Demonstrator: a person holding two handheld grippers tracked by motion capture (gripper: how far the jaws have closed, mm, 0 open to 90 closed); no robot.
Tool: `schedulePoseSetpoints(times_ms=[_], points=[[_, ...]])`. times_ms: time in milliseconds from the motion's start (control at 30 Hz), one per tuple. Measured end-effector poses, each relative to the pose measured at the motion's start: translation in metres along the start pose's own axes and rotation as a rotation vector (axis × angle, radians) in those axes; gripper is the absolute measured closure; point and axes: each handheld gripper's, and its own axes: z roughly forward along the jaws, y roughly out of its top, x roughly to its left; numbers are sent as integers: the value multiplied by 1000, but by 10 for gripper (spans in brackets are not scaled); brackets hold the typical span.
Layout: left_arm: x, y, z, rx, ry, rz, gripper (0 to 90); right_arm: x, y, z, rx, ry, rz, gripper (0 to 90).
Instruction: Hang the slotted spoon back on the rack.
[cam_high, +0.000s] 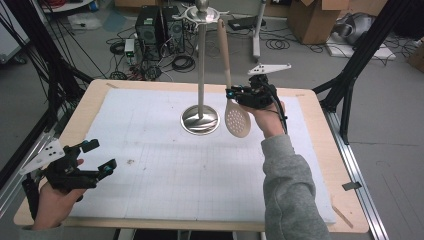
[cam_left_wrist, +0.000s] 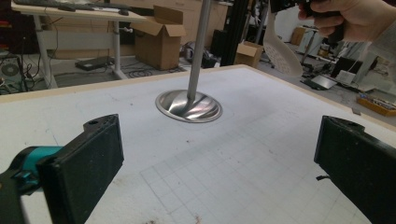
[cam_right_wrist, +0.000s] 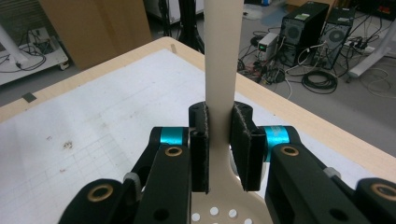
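Left tool (cam_high: 98, 156) gaping over white gridded mat (cam_high: 160, 165), right tool (cam_high: 231, 92) clamping slotted spoon (cam_high: 237, 119), cabled floor beyond

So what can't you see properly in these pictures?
- High view: whether the slotted spoon hangs from the stand's top hooks; that spot is too small and glary.
- Right gripper view: the spoon's handle top is cut off by the upper edge, its bowl hidden behind the right hand-held gripper.
- Left gripper view: the stand's top is cut off by the upper edge; the left hand-held gripper has its body cut off below.
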Motion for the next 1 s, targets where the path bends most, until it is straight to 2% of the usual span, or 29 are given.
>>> schedulePoseSetpoints(times_ms=[433, 1000], points=[[-2, 0, -3, -2, 2, 4, 18, 4, 2, 17, -8, -30, 6, 782], [-3, -1, -7, -2, 7, 1, 18, 7, 2, 37, -47, -66, 9, 780]])
